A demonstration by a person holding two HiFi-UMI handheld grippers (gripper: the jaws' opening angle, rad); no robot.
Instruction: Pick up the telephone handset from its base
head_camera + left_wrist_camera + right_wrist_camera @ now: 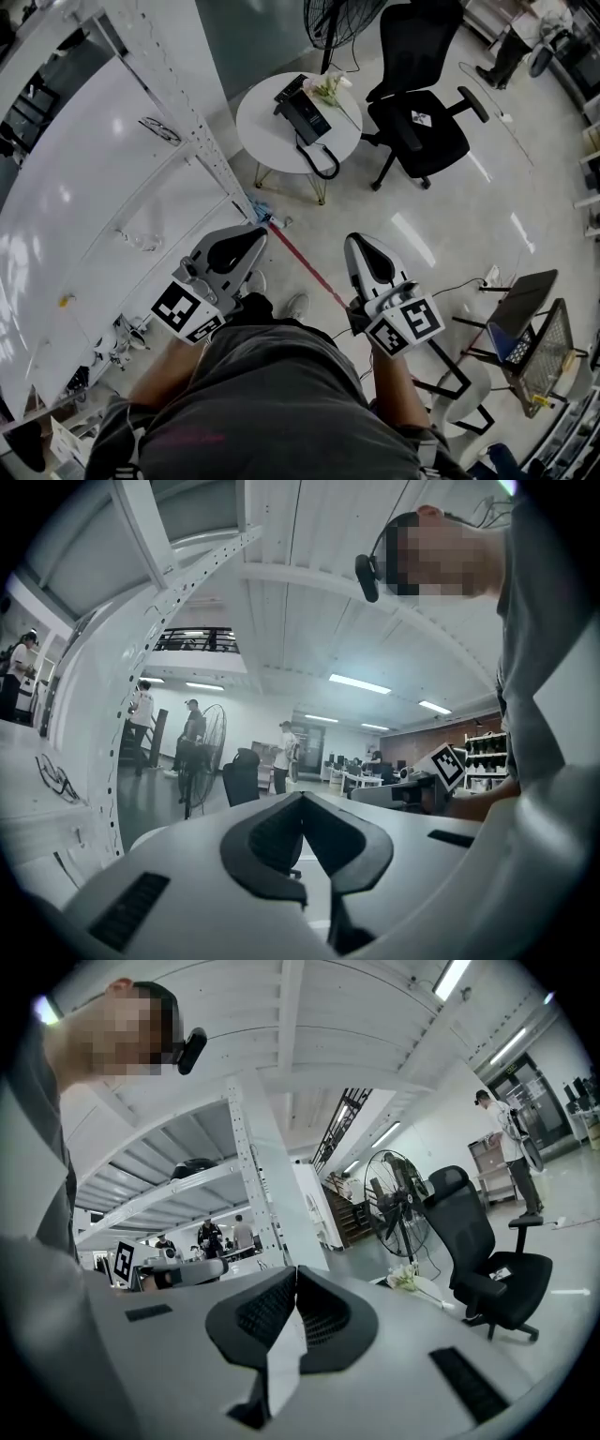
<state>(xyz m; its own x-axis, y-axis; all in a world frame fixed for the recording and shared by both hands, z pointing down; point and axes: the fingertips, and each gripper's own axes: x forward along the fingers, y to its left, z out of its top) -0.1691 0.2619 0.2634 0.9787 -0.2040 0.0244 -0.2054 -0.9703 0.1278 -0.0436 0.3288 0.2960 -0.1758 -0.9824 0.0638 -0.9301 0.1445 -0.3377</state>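
Observation:
In the head view, a black telephone (302,108) with its handset resting on the base sits on a small round white table (272,131). Its coiled cord (323,164) hangs over the table's near edge. My left gripper (253,234) and right gripper (357,244) are held level side by side, well short of the table and pointing towards it. The left gripper (302,797) has its jaws pressed together with nothing in them. The right gripper (295,1272) is likewise shut and empty. In the right gripper view only the table's edge (439,1292) and white flowers (408,1279) show.
A black office chair (422,117) stands right of the table, with a floor fan (339,17) behind it. White shelving (112,178) with a pair of glasses (159,129) runs along the left. A folding stand with a basket (530,347) is at the right. Red tape (309,262) crosses the floor.

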